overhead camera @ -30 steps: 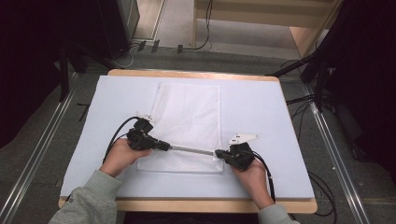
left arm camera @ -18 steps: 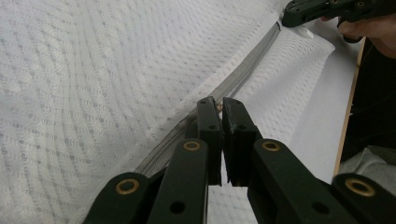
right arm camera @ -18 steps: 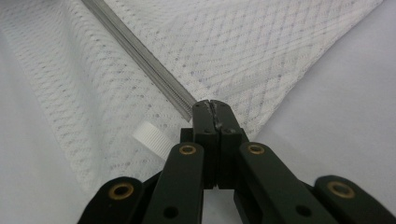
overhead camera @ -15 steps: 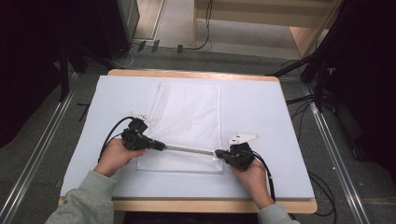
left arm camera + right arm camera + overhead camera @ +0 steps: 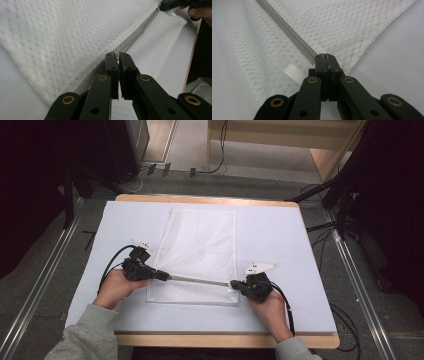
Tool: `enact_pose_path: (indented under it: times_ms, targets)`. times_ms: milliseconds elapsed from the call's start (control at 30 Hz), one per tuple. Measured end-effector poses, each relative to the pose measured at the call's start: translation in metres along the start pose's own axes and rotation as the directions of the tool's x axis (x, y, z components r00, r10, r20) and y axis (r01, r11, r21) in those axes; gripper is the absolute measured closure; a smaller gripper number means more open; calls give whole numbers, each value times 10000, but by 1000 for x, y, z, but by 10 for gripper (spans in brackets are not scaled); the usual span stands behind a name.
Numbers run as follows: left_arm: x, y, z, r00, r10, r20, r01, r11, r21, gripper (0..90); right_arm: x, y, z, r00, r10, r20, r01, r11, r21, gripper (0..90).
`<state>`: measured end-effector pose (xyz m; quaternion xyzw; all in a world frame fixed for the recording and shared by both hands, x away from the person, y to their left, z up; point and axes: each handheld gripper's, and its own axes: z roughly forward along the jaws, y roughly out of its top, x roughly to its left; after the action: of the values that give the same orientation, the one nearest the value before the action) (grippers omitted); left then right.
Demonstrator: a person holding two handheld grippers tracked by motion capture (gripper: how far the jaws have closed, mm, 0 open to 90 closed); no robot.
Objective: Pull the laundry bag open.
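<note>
Lighting is even and overhead on the white table cover [image 5: 280, 245], bright, without hard glare. Surroundings beyond the table cover fall to near black. Shadows under the hands are faint. High view is soft and low in detail. In both gripper views the near linkages blur slightly; mesh weave reads sharply.

A mesh bag [image 5: 200, 250] lies mid-table [image 5: 290, 230], one gripper at each near corner.
</note>
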<state>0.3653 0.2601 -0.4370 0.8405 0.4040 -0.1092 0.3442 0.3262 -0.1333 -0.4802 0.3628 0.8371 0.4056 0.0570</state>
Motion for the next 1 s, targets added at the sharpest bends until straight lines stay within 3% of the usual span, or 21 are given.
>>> enact_pose_path:
  times_ms: [167, 200, 267, 633, 1000]
  targets:
    - [6, -6, -8, 9998, -189, -104, 187, 9997, -133, 885, 0, 1, 0, 10000, 37, -27, -37, 10000, 19, 900]
    - [7, -7, -9, 9996, -259, 69, 260, 9995, -164, 885, 0, 1, 0, 10000, 42, -35, -42, 10000, 20, 900]
    - [7, -8, -11, 9996, -259, -100, 257, 9995, -204, 884, -1, 1, 0, 10000, 30, -44, -30, 10000, 28, 900]
    - [10, -11, -15, 9994, -342, 82, 343, 9993, -167, 884, -1, 1, 0, 9999, 68, -86, -68, 10000, 61, 900]
    - [13, -14, -19, 9990, -441, 0, 441, 9987, -249, 885, -1, 1, 0, 9999, 64, -99, -63, 10000, 67, 900]
